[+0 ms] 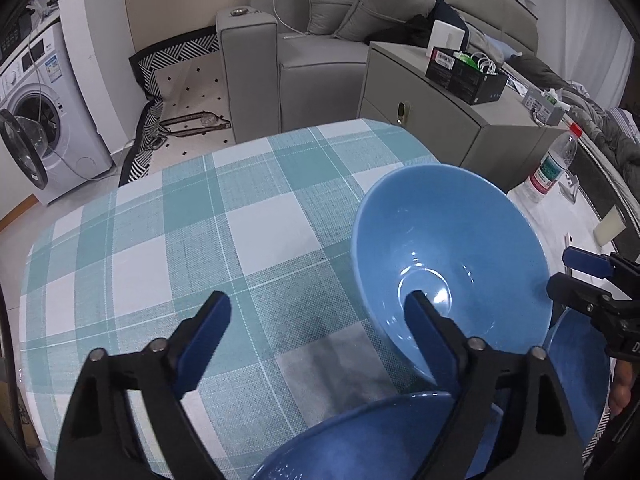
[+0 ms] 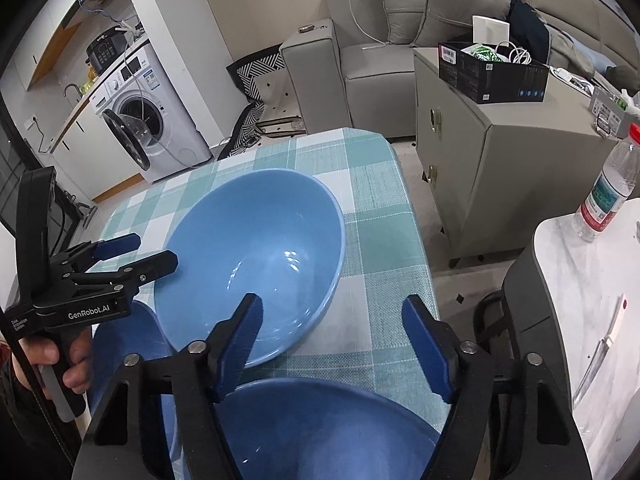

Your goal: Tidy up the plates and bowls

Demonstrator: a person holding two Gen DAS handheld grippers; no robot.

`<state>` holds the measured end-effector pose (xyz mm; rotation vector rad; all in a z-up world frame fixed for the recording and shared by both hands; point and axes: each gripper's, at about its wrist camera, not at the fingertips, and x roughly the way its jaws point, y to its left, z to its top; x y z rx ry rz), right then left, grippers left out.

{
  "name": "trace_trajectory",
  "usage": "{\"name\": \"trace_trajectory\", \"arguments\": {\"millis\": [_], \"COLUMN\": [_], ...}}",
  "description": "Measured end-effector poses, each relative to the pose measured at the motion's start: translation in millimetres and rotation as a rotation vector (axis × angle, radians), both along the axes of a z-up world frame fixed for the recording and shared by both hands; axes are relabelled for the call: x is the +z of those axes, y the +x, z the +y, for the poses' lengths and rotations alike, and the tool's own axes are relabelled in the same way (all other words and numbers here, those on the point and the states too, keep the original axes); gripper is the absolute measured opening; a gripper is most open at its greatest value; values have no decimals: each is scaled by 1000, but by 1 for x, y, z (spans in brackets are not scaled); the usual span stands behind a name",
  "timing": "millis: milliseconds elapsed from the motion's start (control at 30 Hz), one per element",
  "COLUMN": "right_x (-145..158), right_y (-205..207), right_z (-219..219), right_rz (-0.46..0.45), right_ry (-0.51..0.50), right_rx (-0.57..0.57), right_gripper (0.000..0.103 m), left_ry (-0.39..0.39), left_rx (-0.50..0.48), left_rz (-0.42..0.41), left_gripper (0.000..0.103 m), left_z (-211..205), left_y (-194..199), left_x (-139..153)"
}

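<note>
A large light-blue bowl [image 1: 448, 256] [image 2: 256, 256] stands on the checked tablecloth [image 1: 200, 240]. A second blue bowl [image 1: 360, 440] [image 2: 320, 428] sits nearer, at the table's front edge. A darker blue plate [image 1: 576, 368] [image 2: 120, 344] lies beside them. My left gripper [image 1: 320, 312] is open and empty, its right finger over the big bowl's near rim. My right gripper [image 2: 332, 316] is open and empty above the near bowl. Each gripper shows in the other's view: the right one [image 1: 576, 276], the left one [image 2: 140, 250].
A grey cabinet [image 2: 500, 152] with a black box [image 2: 492, 72] stands beyond the table. A water bottle [image 2: 608, 188] stands on a white marble side table [image 2: 592, 300]. A grey sofa [image 1: 312, 40] and a washing machine [image 1: 36, 112] stand further back.
</note>
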<state>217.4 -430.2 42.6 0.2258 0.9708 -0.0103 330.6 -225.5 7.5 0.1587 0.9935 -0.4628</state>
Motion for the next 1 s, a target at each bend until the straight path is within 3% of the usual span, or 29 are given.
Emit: {"name": "trace_trajectory", "arguments": {"millis": [567,767,1000], "right_x": [-14,-12,-11], "right_y": [12,13,14], "right_z": [6,11,14], "right_rz": [39,27,27], "right_ry": [22,13,-9], "right_rx": [33,44,37], "right_gripper": [33,20,20], "left_ry": [-38,-37,-35], "left_rx": [-118,-136,-140], "left_rz": [59,53,47], "left_gripper": [24,18,18], "left_z": [-19,-23,-23], "left_y": [-3,-6,-7], "left_x": [-5,-5,-4]}}
